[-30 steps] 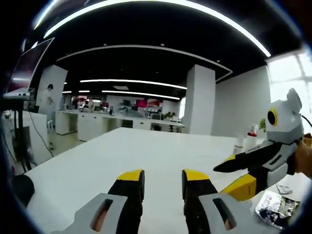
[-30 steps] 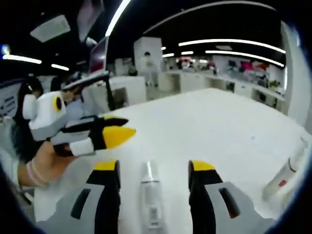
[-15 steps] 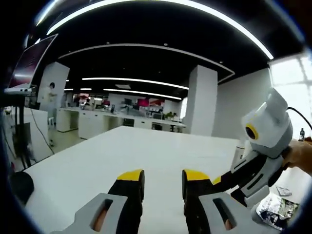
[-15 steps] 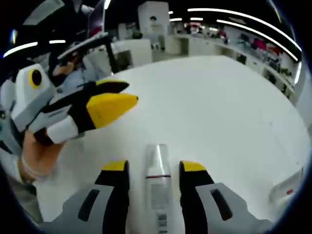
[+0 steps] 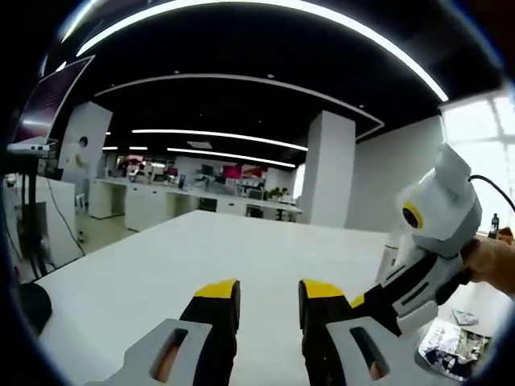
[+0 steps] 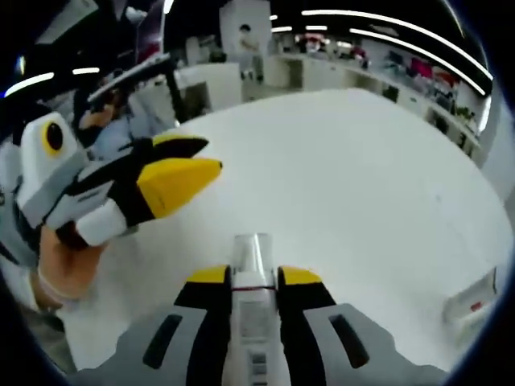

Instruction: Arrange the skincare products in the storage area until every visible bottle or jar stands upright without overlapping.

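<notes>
The big white desk (image 6: 362, 177) has lots of bare room around the bottle (image 6: 251, 301). The bottle lies flat on the desk, its long side pointing straight away from the right gripper (image 6: 252, 279), clear cap farthest out. The right fingers pinch its sides, so this hand is the one to tip it upright. The left gripper (image 5: 269, 294) hangs just left of the bottle, above the desk, its fingers a little apart and holding nothing. Another bottle (image 6: 473, 301) sits far right, near the desk edge.
</notes>
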